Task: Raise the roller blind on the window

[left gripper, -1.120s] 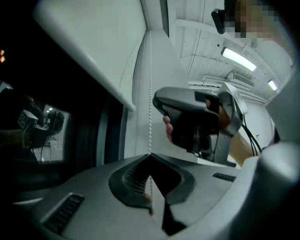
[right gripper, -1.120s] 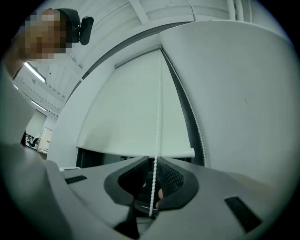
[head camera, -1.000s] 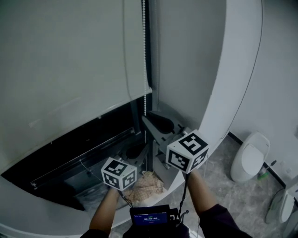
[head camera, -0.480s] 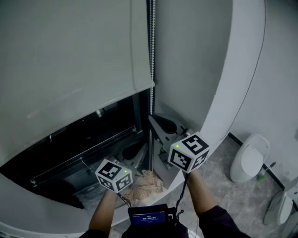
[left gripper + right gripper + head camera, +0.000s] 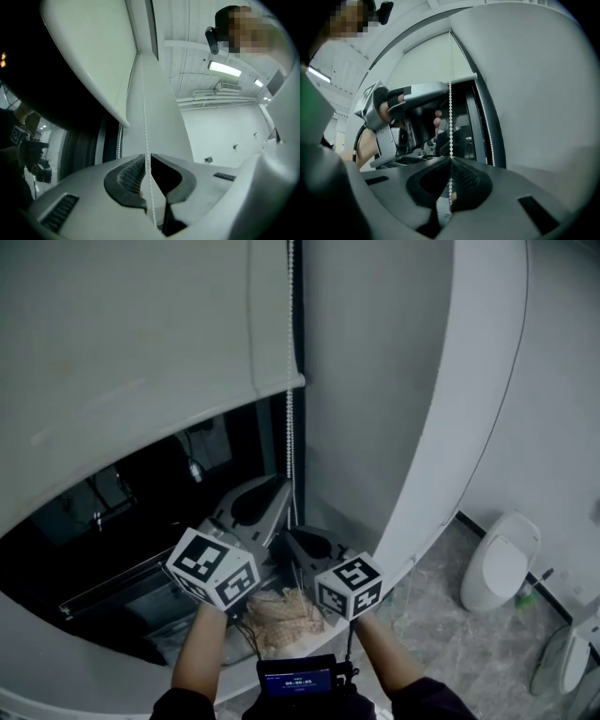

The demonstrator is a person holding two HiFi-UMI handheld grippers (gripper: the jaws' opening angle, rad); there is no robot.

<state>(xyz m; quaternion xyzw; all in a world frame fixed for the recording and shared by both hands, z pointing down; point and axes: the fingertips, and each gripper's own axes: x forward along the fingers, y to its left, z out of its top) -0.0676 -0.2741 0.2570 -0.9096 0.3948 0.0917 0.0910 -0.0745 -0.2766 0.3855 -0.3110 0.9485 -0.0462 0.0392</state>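
Observation:
The pale roller blind (image 5: pixel 141 352) hangs over the upper part of a dark window (image 5: pixel 103 521); its bottom bar slants down to the left. The white bead chain (image 5: pixel 289 427) drops beside the blind's right edge. My right gripper (image 5: pixel 293 533) is low by the sill and is shut on the bead chain (image 5: pixel 450 70), pinched at the tips (image 5: pixel 451 159). My left gripper (image 5: pixel 280 489) sits higher on the chain. Its jaws (image 5: pixel 148 157) stand a narrow gap apart, and the chain (image 5: pixel 143 103) runs between them unpinched. The blind (image 5: pixel 93 56) shows above.
A white curved wall column (image 5: pixel 441 427) stands right of the window. A beige cloth (image 5: pixel 281 610) lies on the sill below the grippers. A white toilet (image 5: pixel 502 563) stands on the grey floor at right. A small screen (image 5: pixel 300 679) is at the bottom edge.
My right gripper has moved down along the chain. My left gripper has risen to a higher point on it. More of the dark window shows below the blind.

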